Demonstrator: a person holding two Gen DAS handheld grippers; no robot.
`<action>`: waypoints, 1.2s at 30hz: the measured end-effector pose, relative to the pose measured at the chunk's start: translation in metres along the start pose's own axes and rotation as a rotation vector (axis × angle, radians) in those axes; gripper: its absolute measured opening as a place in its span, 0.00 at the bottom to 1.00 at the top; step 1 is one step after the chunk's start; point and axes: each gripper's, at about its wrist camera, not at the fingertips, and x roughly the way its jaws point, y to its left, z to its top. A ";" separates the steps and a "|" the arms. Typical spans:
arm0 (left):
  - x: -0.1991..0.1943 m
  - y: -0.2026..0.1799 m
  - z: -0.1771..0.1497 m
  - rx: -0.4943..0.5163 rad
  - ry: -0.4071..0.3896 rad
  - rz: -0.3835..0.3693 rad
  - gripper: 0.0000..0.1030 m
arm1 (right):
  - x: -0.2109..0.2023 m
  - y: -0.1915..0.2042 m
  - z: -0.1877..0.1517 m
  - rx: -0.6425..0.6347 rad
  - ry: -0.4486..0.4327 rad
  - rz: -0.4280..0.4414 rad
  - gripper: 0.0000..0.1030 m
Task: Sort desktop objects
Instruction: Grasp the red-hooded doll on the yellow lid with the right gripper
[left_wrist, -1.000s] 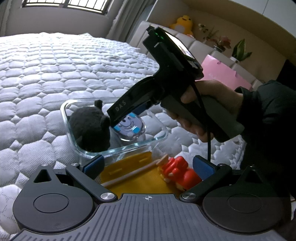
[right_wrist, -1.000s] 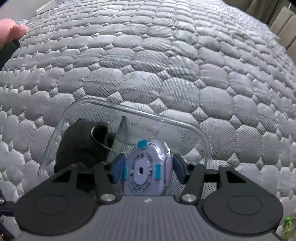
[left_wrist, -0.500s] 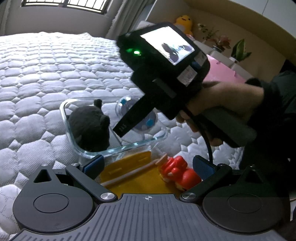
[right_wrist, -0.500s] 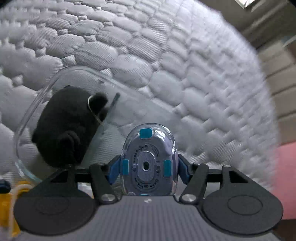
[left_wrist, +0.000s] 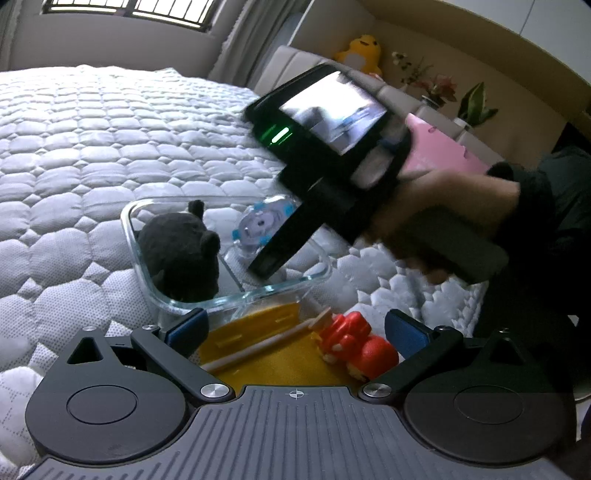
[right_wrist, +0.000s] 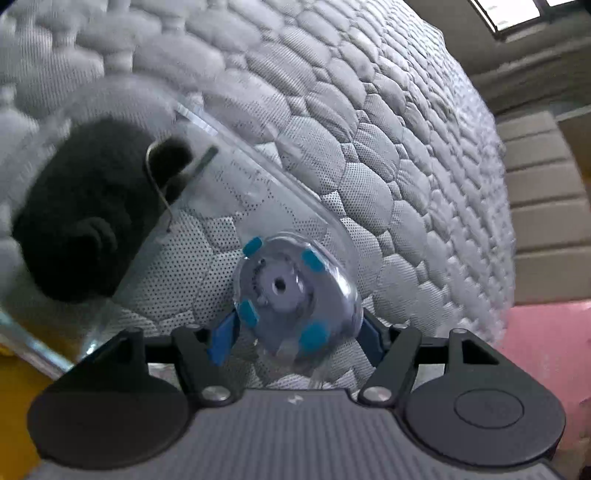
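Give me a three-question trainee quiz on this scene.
1. True or false: the black plush lies inside the glass box.
2. The tray is: A yellow, B green, C white.
3. Fill in: beside the stick sits a ___ toy.
Key: 1 true; 2 A; 3 red.

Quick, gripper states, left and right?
Left gripper: open, holding nothing.
Right gripper: jaws have just been opening; clear blue-padded disc toy looks loose between them, over the glass container.
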 end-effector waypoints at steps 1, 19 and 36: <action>0.001 0.000 0.000 0.000 0.001 0.000 1.00 | -0.008 -0.007 -0.004 0.020 -0.022 0.016 0.66; 0.001 -0.017 -0.005 0.101 -0.001 -0.031 1.00 | -0.052 -0.069 -0.112 0.172 -0.070 0.527 0.63; -0.015 -0.032 -0.013 0.179 -0.028 -0.016 1.00 | -0.038 -0.045 -0.122 0.224 0.016 0.703 0.47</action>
